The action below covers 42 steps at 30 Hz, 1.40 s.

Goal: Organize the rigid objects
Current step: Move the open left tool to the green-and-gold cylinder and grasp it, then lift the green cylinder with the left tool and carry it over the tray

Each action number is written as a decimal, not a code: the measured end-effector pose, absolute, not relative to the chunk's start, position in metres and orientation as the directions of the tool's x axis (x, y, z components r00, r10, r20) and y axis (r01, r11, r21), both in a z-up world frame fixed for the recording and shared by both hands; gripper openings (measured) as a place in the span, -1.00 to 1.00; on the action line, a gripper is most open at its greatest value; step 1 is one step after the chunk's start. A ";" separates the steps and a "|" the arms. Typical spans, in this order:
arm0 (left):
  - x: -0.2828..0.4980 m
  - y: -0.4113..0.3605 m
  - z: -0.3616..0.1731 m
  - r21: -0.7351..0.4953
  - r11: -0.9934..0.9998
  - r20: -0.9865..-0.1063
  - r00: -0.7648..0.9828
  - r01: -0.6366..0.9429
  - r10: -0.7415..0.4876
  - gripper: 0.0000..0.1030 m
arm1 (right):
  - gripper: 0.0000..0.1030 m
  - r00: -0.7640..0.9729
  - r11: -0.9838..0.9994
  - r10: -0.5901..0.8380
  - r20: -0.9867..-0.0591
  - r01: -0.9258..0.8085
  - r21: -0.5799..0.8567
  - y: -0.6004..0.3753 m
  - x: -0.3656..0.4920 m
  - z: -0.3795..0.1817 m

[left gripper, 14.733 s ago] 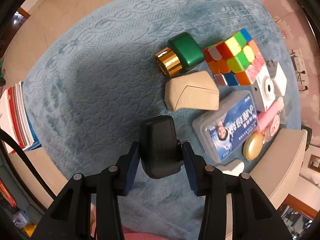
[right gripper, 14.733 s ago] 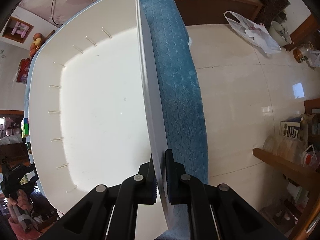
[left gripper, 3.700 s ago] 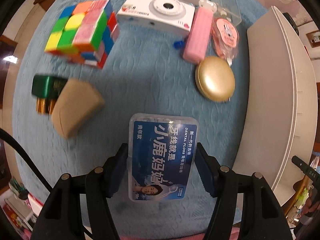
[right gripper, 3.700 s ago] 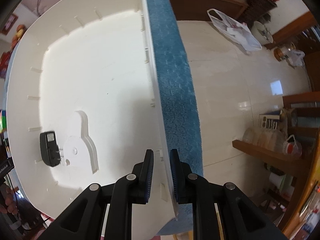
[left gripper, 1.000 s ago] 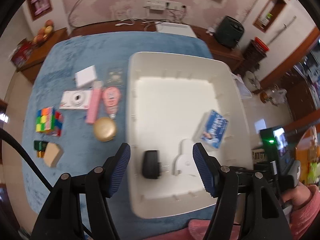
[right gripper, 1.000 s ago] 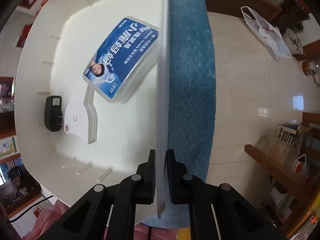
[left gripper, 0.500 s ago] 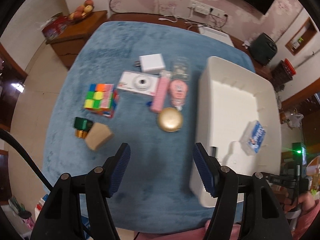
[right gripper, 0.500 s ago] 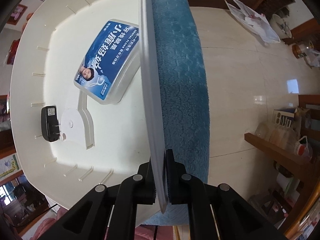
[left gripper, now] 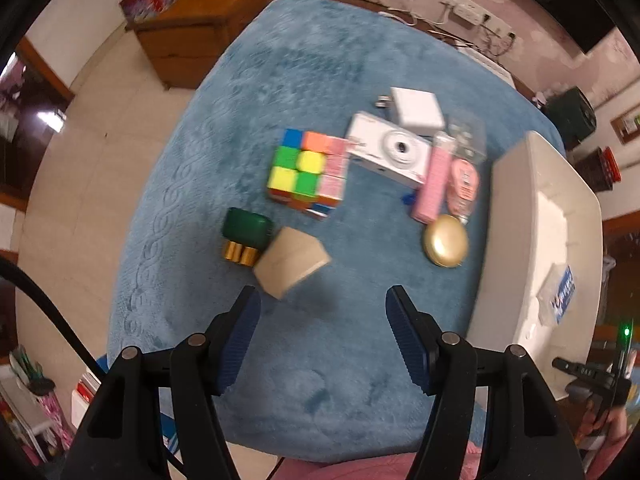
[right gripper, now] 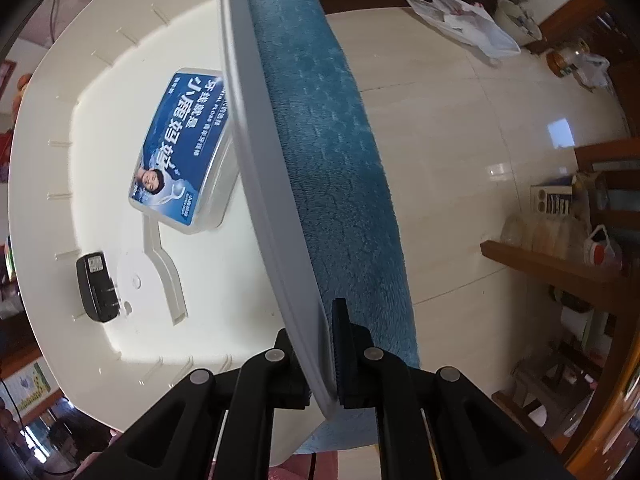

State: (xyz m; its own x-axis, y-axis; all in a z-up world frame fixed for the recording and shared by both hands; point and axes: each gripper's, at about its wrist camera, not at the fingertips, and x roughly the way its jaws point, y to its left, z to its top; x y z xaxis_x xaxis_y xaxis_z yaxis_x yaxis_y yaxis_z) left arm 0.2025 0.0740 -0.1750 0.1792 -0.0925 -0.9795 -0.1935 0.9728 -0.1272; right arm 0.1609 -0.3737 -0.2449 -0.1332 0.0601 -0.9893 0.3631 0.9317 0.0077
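Observation:
My left gripper (left gripper: 322, 312) is open and empty above the blue rug, just short of a tan wooden block (left gripper: 291, 267). Beyond lie a green and gold bottle (left gripper: 245, 235), a colour cube (left gripper: 307, 171), a white camera (left gripper: 390, 148), a white charger (left gripper: 416, 109), a pink case (left gripper: 434, 178), a pink tape dispenser (left gripper: 464, 178) and a gold compact (left gripper: 446, 242). My right gripper (right gripper: 324, 344) is shut on the rim of the white bin (right gripper: 264, 168). Inside the bin are a blue dental floss box (right gripper: 180, 148), a black adapter (right gripper: 96, 292) and a white plastic piece (right gripper: 160, 272).
The white bin (left gripper: 532, 248) stands at the rug's right edge in the left wrist view, with the floss box (left gripper: 558, 292) in it. A wooden cabinet (left gripper: 196, 28) stands on the tiled floor beyond the rug. A power strip (left gripper: 476, 16) lies at the far wall.
My left gripper has left the bin, swung left over the rug and come down toward the tan block. My right gripper still clamps the bin rim, and the bin has tilted slightly.

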 end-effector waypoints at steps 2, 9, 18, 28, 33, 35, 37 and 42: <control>0.206 0.086 -0.180 -0.133 0.968 -0.981 0.170 -0.212 -0.098 0.38 | -0.81 -0.139 0.927 0.052 -0.989 0.375 -0.004 -0.373 0.162 -0.245; 0.224 0.117 -0.204 -0.117 0.963 -0.989 0.116 -0.242 -0.091 0.41 | -0.78 -0.147 0.885 0.071 -0.987 0.466 -0.006 -0.382 0.163 -0.246; 0.242 0.145 -0.240 -0.123 0.950 -0.992 0.014 -0.286 -0.124 0.41 | -0.73 -0.161 0.844 0.075 -0.984 0.536 -0.024 -0.389 0.165 -0.248; 0.263 0.147 -0.261 -0.099 0.972 -0.992 -0.055 -0.212 -0.113 0.39 | -0.66 -0.175 0.812 0.046 -0.983 0.580 -0.066 -0.388 0.162 -0.248; 0.270 0.149 -0.268 -0.135 0.967 -0.984 -0.085 -0.216 -0.156 0.09 | -0.64 -0.182 0.804 0.032 -0.983 0.589 -0.082 -0.383 0.163 -0.247; 0.275 0.153 -0.271 -0.150 0.964 -0.981 -0.090 -0.220 -0.173 -0.07 | -0.64 -0.183 0.799 0.031 -0.983 0.595 -0.086 -0.382 0.163 -0.246; 0.277 0.156 -0.275 -0.144 0.966 -0.980 -0.106 -0.216 -0.170 -0.11 | -0.63 -0.184 0.797 0.030 -0.983 0.597 -0.088 -0.382 0.164 -0.246; 0.285 0.151 -0.278 -0.121 0.974 -0.983 -0.117 -0.190 -0.145 -0.12 | -0.63 -0.180 0.794 0.028 -0.983 0.602 -0.088 -0.380 0.163 -0.247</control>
